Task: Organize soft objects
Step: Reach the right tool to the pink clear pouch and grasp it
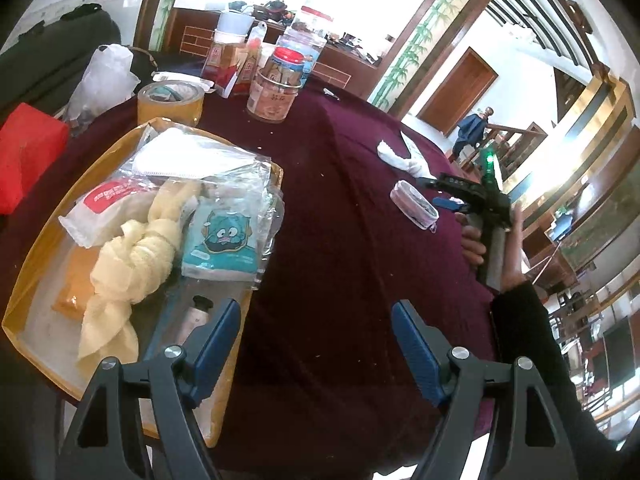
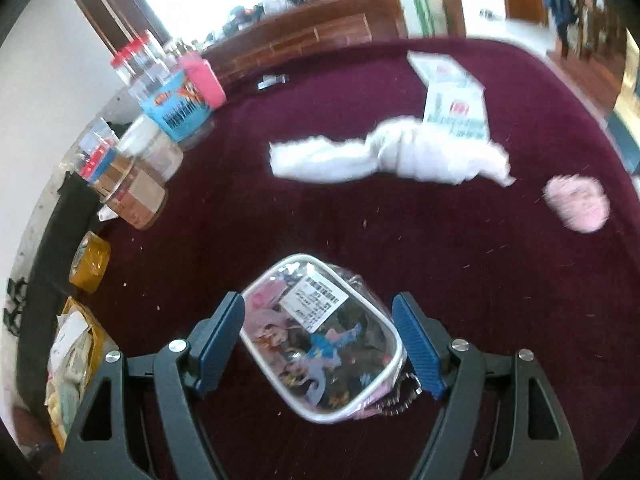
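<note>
**Inspector:** While the right gripper [image 2: 319, 342] is poised over the maroon tablecloth [image 2: 360, 220], its jaws are seen spread wide, one on each side of the clear zip pouch [image 2: 320, 344]; no contact with the pouch is evident. Is the pouch's position confirmed?

**Assessor:** It is confirmed as lying flat on the cloth between the blue pads [image 2: 222, 330], well apart from the yellow tray [image 1: 36, 276] at the far left. The left gripper [image 1: 316, 350] is noted with jaws equally apart and nothing between them, held beside the tray's near corner.

**Inspector:** How is the pouch judged to handle?

**Assessor:** It is judged light and pliable, its plastic skin likely slippery, with loose contents that may shift. A hold across the firmer white-piped rim is advised, not the slack middle or the bead chain [image 2: 400, 398].

**Inspector:** And the remainder?

**Assessor:** A knotted white cloth [image 2: 384, 158] and a pink fluffy item [image 2: 578, 202] are recorded on the table, not yet gathered. A knotted yellow cloth [image 1: 132, 256] and packets are already lodged in the tray.
</note>
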A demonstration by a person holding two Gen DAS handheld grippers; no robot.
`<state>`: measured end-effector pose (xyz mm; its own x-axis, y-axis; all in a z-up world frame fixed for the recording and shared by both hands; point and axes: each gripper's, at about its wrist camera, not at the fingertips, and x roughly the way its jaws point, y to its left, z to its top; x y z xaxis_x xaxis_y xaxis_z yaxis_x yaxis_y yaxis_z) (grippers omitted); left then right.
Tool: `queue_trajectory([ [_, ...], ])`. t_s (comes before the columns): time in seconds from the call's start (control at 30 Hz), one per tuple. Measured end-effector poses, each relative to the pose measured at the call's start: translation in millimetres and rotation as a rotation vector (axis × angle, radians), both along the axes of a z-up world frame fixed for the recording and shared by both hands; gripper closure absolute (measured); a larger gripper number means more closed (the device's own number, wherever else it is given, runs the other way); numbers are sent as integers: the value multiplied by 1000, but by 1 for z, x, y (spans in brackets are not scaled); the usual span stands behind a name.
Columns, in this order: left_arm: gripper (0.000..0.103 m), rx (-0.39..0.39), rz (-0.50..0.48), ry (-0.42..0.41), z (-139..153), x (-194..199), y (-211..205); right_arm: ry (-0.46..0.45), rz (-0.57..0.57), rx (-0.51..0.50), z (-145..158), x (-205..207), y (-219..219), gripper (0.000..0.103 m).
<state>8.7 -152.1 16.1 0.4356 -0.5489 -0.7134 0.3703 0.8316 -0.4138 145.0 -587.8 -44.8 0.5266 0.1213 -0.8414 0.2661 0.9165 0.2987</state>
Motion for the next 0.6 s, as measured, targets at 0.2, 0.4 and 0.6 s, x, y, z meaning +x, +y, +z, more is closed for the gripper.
queue_trajectory([
  [0.2, 22, -15, -6, 6, -2, -2, 2, 5, 110, -65, -4, -12, 37, 18],
  [0.4, 22, -10, -34, 16, -5, -5, -7, 79, 87, -196, -13, -12, 59, 28],
  [0.6, 22, -25, -30, 25, -2, -9, -7, 41, 86, -161, -1, -63, 89, 33],
])
